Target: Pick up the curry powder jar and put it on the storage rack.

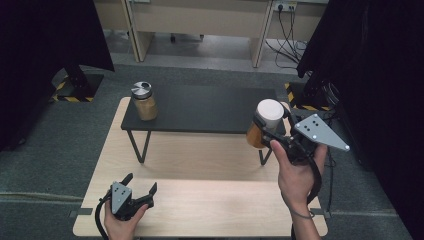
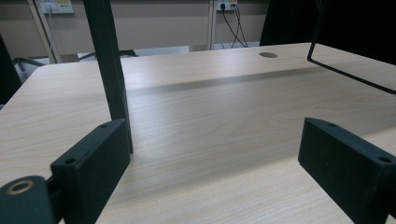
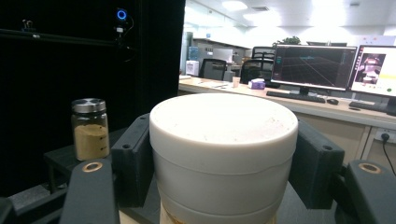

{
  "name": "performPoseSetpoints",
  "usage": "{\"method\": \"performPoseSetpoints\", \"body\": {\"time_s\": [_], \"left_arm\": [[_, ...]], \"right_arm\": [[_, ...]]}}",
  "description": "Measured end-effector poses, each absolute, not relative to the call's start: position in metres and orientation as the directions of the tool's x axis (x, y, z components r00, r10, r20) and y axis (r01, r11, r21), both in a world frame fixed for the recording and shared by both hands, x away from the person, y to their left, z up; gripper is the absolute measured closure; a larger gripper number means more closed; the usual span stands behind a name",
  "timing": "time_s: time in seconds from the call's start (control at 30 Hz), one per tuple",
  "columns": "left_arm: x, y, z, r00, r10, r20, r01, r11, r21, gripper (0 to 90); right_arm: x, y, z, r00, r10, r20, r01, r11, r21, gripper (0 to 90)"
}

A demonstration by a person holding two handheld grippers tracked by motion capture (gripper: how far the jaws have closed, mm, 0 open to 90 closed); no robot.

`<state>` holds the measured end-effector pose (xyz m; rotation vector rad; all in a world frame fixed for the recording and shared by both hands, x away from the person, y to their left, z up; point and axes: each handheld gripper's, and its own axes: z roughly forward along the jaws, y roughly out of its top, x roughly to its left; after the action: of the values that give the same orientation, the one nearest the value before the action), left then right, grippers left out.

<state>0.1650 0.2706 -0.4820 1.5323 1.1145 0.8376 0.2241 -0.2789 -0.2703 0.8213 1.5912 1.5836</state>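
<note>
My right gripper [image 1: 267,131] is shut on a jar with a white lid [image 1: 269,112] and amber contents, holding it lifted at the right end of the black shelf [image 1: 200,107]. In the right gripper view the white-lidded jar [image 3: 224,149] sits tight between both black jaws. A second jar with a silver lid [image 1: 143,101] and tan powder stands on the shelf's left end, also seen as the silver-lidded jar [image 3: 89,128]. My left gripper [image 1: 141,184] rests low near the table's front left, open with nothing between its jaws; in its own view the left gripper [image 2: 212,161] faces bare tabletop.
The light wooden table [image 1: 200,200] carries the low black shelf on thin metal legs [image 1: 140,145]. One shelf leg [image 2: 112,79] stands just beyond my left jaw. Black curtains hang at both sides. Desks with monitors [image 3: 313,67] lie beyond.
</note>
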Motion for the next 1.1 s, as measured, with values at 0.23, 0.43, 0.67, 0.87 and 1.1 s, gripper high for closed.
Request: {"method": "performPoseSetpoints", "body": {"time_s": [0.23,0.43,0.67,0.87,1.1], "left_arm": [[0.165,0.271,-0.482,0.330,0.943,-0.031,0.236,-0.051,0.970,8.4],[0.165,0.272,-0.481,0.330,0.943,-0.032,0.234,-0.049,0.971,8.4],[0.165,0.272,-0.481,0.330,0.943,-0.033,0.233,-0.048,0.971,8.4],[0.166,0.271,-0.482,0.337,0.941,-0.029,0.235,-0.054,0.971,8.4],[0.166,0.270,-0.482,0.342,0.939,-0.026,0.235,-0.058,0.970,8.4]], "right_arm": [[0.237,-0.276,-0.268,-0.515,0.856,-0.050,-0.040,0.035,0.999,34.0],[0.249,-0.272,-0.266,-0.502,0.864,-0.037,-0.032,0.024,0.999,34.0],[0.266,-0.265,-0.263,-0.492,0.870,-0.028,-0.022,0.020,1.000,34.0],[0.279,-0.260,-0.262,-0.487,0.873,-0.013,-0.004,0.012,1.000,33.9],[0.296,-0.252,-0.263,-0.482,0.876,0.001,0.027,0.014,1.000,33.9]]}}
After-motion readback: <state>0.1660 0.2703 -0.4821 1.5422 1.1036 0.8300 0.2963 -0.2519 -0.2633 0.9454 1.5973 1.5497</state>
